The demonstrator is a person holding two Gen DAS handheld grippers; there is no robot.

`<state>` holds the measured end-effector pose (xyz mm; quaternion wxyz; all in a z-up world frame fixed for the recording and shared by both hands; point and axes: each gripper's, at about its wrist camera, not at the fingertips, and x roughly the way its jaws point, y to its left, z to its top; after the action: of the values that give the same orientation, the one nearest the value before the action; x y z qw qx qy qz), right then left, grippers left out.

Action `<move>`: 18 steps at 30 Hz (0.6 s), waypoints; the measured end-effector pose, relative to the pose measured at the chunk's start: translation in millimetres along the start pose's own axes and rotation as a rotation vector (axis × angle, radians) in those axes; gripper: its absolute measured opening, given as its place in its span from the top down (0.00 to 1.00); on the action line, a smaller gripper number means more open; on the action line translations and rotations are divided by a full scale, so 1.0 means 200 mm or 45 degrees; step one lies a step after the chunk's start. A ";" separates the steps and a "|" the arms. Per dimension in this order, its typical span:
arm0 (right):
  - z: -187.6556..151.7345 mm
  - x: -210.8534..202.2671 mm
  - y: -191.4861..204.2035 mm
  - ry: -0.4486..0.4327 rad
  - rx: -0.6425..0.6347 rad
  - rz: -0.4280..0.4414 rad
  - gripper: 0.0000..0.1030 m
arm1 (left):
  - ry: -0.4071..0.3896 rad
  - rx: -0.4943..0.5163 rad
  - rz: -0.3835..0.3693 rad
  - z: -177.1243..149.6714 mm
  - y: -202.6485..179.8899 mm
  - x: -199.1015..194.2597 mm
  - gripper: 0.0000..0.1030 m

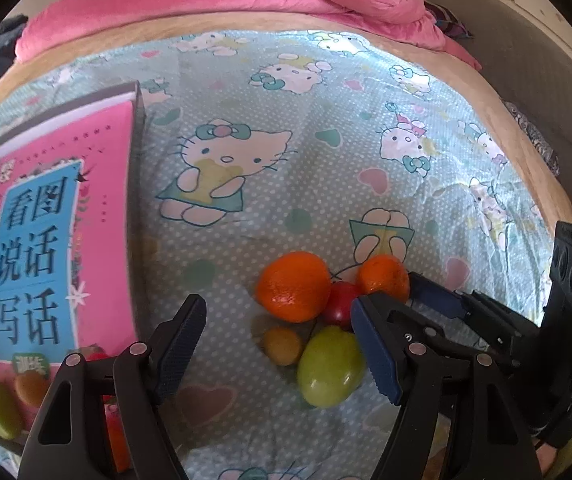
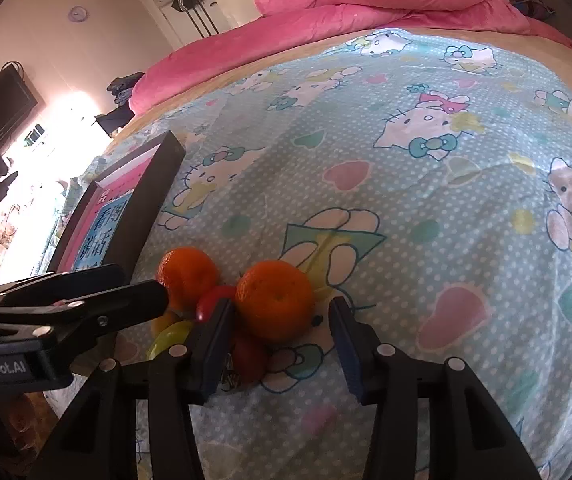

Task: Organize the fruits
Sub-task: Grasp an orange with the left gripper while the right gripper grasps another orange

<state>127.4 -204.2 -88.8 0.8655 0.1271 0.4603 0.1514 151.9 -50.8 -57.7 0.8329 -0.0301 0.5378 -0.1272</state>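
we see fruit pile on cartoon-cat bedsheet [image 1: 286,184] | left gripper [image 1: 281,344] spread over oval green fruit [image 1: 330,368] | right gripper [image 2: 281,340] spread, straddling round orange mandarin [image 2: 273,300], untouched

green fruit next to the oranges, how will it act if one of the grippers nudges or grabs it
The green fruit looks smooth and glossy, so pads may slip. Its rounded, egg-like shape would probably roll on the soft bedsheet. It touches the red fruit, so a push likely shifts that too.
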 end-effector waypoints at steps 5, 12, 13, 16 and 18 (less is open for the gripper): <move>0.01 0.02 -0.01 -0.001 0.012 0.044 0.57 | 0.034 -0.025 -0.033 0.02 0.01 0.06 0.26; 0.01 0.03 -0.03 -0.009 0.034 0.095 0.58 | 0.058 -0.063 -0.069 0.04 0.01 0.12 0.32; 0.01 0.03 -0.03 -0.009 0.035 0.097 0.58 | 0.057 -0.059 -0.061 0.05 0.01 0.13 0.32; 0.01 0.02 -0.03 -0.014 0.026 0.095 0.59 | 0.053 -0.061 -0.057 0.06 0.01 0.13 0.32; 0.01 0.01 -0.02 -0.019 0.024 0.092 0.59 | 0.052 -0.064 -0.045 0.06 0.02 0.14 0.34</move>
<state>130.9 -207.6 -91.9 0.8615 0.1531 0.4504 0.1773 174.4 -55.5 -76.9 0.8184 -0.0578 0.5570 -0.1291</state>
